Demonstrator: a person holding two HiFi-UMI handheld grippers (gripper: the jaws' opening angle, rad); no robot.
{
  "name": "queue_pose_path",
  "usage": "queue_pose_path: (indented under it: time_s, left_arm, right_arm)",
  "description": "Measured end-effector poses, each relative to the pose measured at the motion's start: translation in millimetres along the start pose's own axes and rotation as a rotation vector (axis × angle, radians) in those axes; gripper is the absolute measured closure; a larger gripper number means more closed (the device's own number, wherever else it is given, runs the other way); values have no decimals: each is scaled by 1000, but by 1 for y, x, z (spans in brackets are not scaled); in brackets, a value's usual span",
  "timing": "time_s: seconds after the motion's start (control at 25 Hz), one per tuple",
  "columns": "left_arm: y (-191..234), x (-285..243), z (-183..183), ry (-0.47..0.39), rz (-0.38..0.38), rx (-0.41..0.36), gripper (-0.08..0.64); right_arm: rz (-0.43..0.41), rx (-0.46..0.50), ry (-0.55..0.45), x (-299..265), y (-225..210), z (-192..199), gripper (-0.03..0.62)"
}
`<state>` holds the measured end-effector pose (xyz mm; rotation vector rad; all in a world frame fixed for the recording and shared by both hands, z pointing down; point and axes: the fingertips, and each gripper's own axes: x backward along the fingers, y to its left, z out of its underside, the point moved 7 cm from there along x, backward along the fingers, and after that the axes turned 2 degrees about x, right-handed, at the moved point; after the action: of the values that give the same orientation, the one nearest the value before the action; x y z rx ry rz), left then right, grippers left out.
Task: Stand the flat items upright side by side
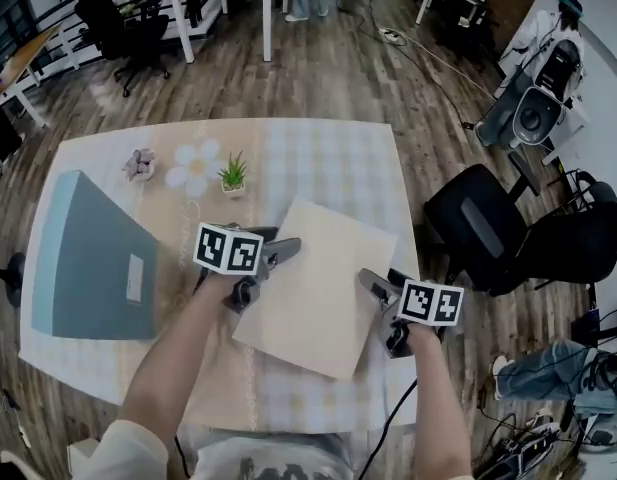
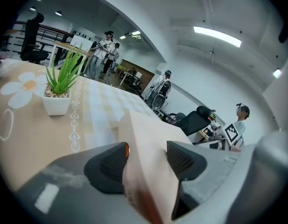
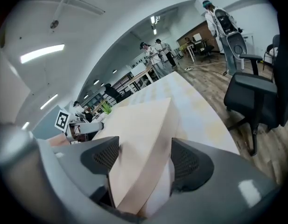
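Board (image 1: pixel 313 288) | flat on table (image 1: pixel 363 158) | long axis near-left to far-right

The table (image 1: pixel 358 168) carries 1 grey folder (image 1: pixel 88 258), 1 beige book (image 1: pixel 318 288) and 1 potted plant (image 1: pixel 232 175).

2 flat items on the table. The large flat beige rectangular slab (image 1: pixel 318 290) (image 2: pixel 144 169) (image 3: pixel 143 146) has plain matt faces & a thick edge. It lies broad face up at approx. 4 o'clock from table centre, turned so its corners point to 12, 3, 6 & 9. The big grey-blue flat rectangular panel (image 1: pixel 88 263) has a paler strip down 1 side & a small white label. It sits at 9 o'clock, well apart from the slab. Whether it's upright or leaning, can't tell.
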<state>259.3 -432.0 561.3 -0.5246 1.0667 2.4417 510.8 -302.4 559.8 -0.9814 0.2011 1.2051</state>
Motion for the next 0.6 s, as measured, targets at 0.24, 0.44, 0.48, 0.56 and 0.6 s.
queue_pose_path:
  time_s: [0.24, 0.44, 0.48, 0.56, 0.6]
  left_arm:
    - [1, -4, -3, 22, -37, 31, 291]
    - [-9, 10, -3, -11, -105, 43, 308]
    - [-12, 16, -2, -27, -118, 47, 310]
    - [-17, 30, -1, -64, -145, 49, 313]
    - [-19, 38, 0, -81, -158, 48, 313]
  right_arm:
    - [-97, -51, 107, -19, -15, -6, 212]
    - [-128, -19, 130, -23, -11, -13, 225]
    - [-136, -4, 129, -23, -8, -15, 229]
    - [-151, 37, 118, -22, 2, -20, 232]
    - [-157, 62, 108, -21, 9, -23, 233]
